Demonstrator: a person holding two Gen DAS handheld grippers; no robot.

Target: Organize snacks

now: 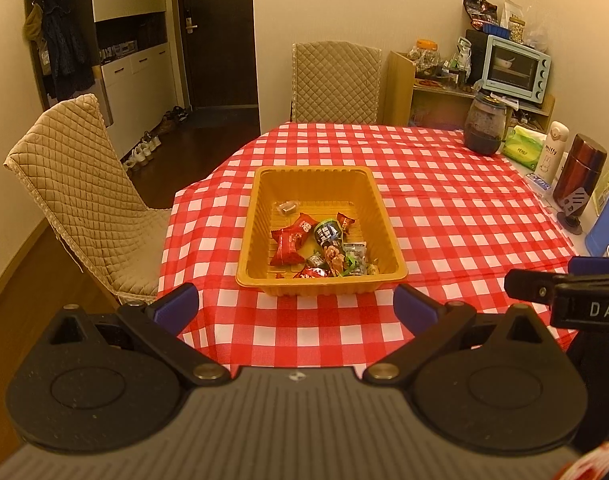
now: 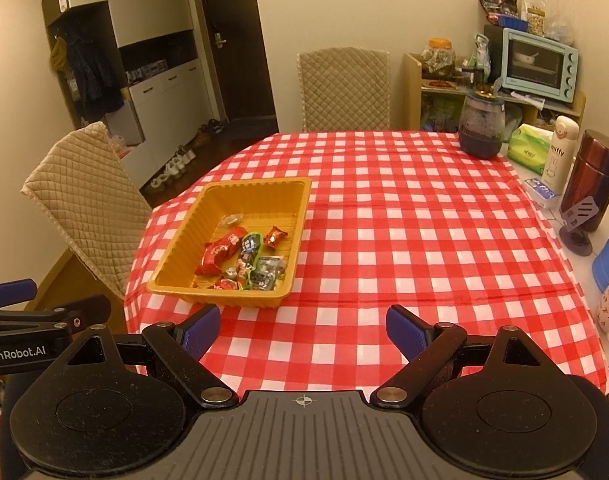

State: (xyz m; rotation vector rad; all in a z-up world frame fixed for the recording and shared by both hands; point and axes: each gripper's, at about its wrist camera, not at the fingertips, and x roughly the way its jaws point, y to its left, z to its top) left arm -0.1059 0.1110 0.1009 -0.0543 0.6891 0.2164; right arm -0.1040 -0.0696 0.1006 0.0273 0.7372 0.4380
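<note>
The tray [image 1: 322, 280] of snacks [image 1: 320, 246] lies straight ahead of the left gripper [image 1: 296, 308], long axis pointing away. The right gripper [image 2: 302, 328] is farther, to the tray's right. Both grippers are spread wide, holding nothing.

The counter [image 1: 444, 208] wore a red-and-white checked cloth, the tray [image 1: 260, 216] was mustard orange, snack wrappers [image 1: 288, 246] mostly red with some green. Chairs [image 1: 80, 192] were quilted beige, toaster oven [image 1: 516, 68] pale blue, and both tongs [image 1: 296, 308] [image 2: 302, 330] had blue pads on black.
</note>
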